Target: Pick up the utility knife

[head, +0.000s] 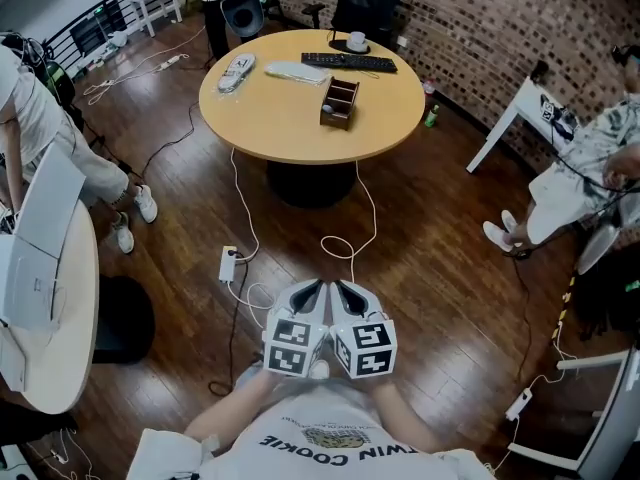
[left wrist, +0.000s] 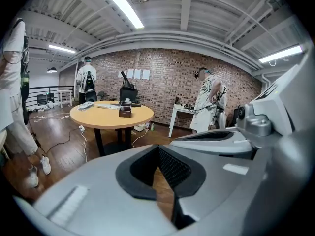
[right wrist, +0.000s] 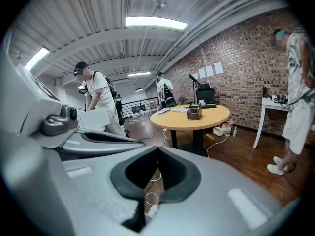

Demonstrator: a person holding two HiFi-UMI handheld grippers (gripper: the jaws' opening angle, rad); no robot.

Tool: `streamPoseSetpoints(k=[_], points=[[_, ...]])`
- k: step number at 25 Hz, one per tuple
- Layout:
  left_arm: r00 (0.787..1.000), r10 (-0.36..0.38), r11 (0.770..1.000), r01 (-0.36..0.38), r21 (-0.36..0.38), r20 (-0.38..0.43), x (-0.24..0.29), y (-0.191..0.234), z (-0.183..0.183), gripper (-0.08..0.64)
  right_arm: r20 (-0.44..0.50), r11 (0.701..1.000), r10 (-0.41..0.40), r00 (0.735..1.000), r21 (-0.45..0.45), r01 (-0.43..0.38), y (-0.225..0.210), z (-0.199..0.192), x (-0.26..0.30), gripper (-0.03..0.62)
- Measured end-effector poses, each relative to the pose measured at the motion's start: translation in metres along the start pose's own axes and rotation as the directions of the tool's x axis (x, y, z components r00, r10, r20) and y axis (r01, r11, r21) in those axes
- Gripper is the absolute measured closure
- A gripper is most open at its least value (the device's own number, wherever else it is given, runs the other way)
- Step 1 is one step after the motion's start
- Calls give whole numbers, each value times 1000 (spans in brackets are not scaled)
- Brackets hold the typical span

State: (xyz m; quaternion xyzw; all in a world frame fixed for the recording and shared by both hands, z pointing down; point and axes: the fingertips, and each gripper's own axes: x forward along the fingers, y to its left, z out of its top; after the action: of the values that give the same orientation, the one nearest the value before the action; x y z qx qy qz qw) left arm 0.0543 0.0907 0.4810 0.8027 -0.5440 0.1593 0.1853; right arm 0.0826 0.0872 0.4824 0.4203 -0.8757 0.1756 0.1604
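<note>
**A:** Closest in, the left tongs [head: 308,294] and the right tongs [head: 349,295] are held side by side just in front of the person's chest. Why tucked in like that?

**B:** I'd call it a carrying posture, since nothing is within reach. Both pairs are pressed together and empty. In the left gripper view the dark ribbed pads [left wrist: 172,167] meet over bare floor.

**A:** And the utility knife?

**B:** I can't pick it out. My guess is that it's on the round tabletop [head: 290,118] far ahead, well apart from both tongs. A compartmented wooden organiser [head: 339,102] stands right of the middle. A black keyboard [head: 348,62] and a white cup [head: 357,41] sit at the far edge, with pale flat items to the left. All of it is too small to name a knife.

**A:** Surfaces?

**B:** The top is smooth light wood on a dark pedestal [head: 310,183]. The plank floor [head: 430,258] is dark and glossy, with white cables [head: 340,246] looping across it. Far right is a rough brick wall [head: 480,18].
</note>
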Motion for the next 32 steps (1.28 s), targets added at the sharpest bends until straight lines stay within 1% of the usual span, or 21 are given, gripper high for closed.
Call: streamPoseSetpoints(k=[6, 12, 16, 21, 24, 28, 32], points=[[999, -44, 999, 44, 8, -8, 41, 27, 21, 557, -12, 999, -40, 999, 0, 40, -23, 20, 43, 591], [993, -116, 993, 116, 22, -26, 88, 68, 49, 557, -13, 996, -88, 996, 5, 88, -41, 53, 101, 591], [986, -160, 986, 161, 29, -36, 111, 101, 70, 557, -19, 992, -120, 993, 32, 121, -47, 73, 142, 591], [974, -219, 972, 222, 70, -54, 139, 142, 91, 557, -12, 983, -176, 984, 58, 176, -52, 96, 187, 591], [966, -253, 962, 257, 92, -52, 156, 160, 103, 557, -9, 975, -213, 977, 66, 213, -56, 109, 208, 591], [953, -299, 946, 303, 115, -50, 173, 170, 114, 557, -5, 964, -254, 967, 80, 253, -66, 120, 224, 591], [945, -322, 936, 326, 135, -47, 193, 177, 122, 557, 5, 958, -273, 962, 86, 272, -79, 127, 238, 591]])
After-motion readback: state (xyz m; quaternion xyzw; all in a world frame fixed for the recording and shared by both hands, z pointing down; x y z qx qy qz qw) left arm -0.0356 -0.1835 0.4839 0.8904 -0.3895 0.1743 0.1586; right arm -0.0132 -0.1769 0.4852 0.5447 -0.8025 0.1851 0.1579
